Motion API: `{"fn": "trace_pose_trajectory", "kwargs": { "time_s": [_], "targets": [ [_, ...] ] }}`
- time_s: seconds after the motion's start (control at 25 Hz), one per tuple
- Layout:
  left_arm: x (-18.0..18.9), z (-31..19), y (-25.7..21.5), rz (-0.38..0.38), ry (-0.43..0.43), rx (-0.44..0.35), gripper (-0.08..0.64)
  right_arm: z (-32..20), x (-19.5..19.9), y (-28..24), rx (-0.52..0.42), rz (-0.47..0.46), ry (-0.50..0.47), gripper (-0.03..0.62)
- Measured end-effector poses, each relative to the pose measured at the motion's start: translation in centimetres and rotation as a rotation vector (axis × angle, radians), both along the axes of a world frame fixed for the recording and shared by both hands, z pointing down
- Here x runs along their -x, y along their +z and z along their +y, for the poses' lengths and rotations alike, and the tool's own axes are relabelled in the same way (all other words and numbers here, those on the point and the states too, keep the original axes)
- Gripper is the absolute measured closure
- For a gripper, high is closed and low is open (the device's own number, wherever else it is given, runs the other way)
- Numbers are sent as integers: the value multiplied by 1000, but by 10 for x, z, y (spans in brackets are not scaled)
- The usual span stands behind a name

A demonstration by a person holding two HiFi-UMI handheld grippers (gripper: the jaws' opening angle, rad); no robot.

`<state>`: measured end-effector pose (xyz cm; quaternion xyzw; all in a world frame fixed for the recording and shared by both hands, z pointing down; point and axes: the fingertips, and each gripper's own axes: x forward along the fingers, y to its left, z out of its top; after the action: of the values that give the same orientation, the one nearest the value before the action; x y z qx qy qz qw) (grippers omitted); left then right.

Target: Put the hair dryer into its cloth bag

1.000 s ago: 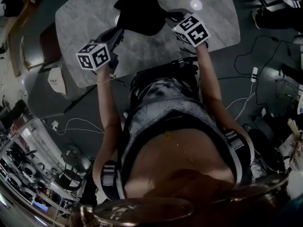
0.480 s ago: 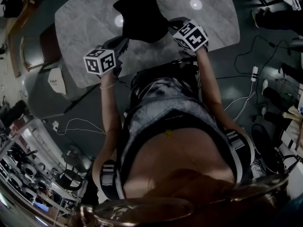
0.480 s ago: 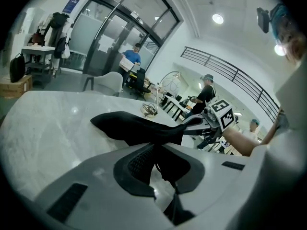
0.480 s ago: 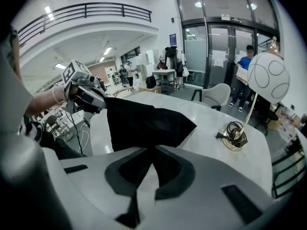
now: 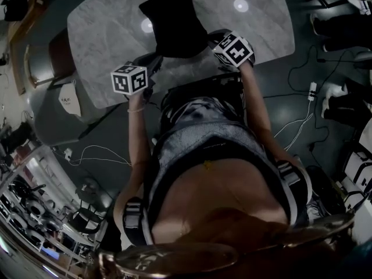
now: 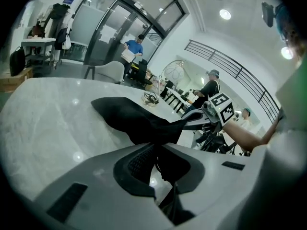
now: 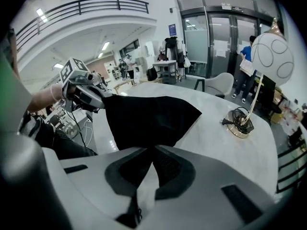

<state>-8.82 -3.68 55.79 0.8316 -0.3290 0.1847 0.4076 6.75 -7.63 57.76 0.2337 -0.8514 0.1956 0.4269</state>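
Observation:
The black cloth bag (image 5: 173,22) lies spread on the grey marble table (image 5: 99,34), with its near edge lifted between both grippers. My left gripper (image 5: 156,58) is shut on the bag's near left corner, and in the left gripper view a fold of black cloth (image 6: 136,121) is pinched in my left gripper (image 6: 156,150). My right gripper (image 5: 210,38) is shut on the near right corner, where the bag (image 7: 148,114) runs into my right gripper (image 7: 152,151). No hair dryer shows in any view; what the bag holds is hidden.
A coiled cable on a round brass plate (image 7: 240,121) sits at the table's far side. A chair (image 5: 58,57) stands at the table's left end. Cables and a power strip (image 5: 311,92) lie on the floor to the right. People stand in the background.
Both grippers have come down and nearer to the person, drawing the bag with them. The bag now rests flatter on the table.

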Motion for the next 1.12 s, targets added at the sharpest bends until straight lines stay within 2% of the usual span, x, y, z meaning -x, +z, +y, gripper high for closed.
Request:
{"fn": "trace_pose_trajectory", "kwargs": {
  "time_s": [0.48,0.84,1.12],
  "targets": [
    [-8,24,34,-70,57,86,537,16,-8,25,73,49,-4,523],
    [-16,45,75,-163,134,157,537,36,-17,57,159,102,-35,523],
    [-19,54,102,-203,170,203,537,45,-22,79,206,140,-44,523]
  ]
}}
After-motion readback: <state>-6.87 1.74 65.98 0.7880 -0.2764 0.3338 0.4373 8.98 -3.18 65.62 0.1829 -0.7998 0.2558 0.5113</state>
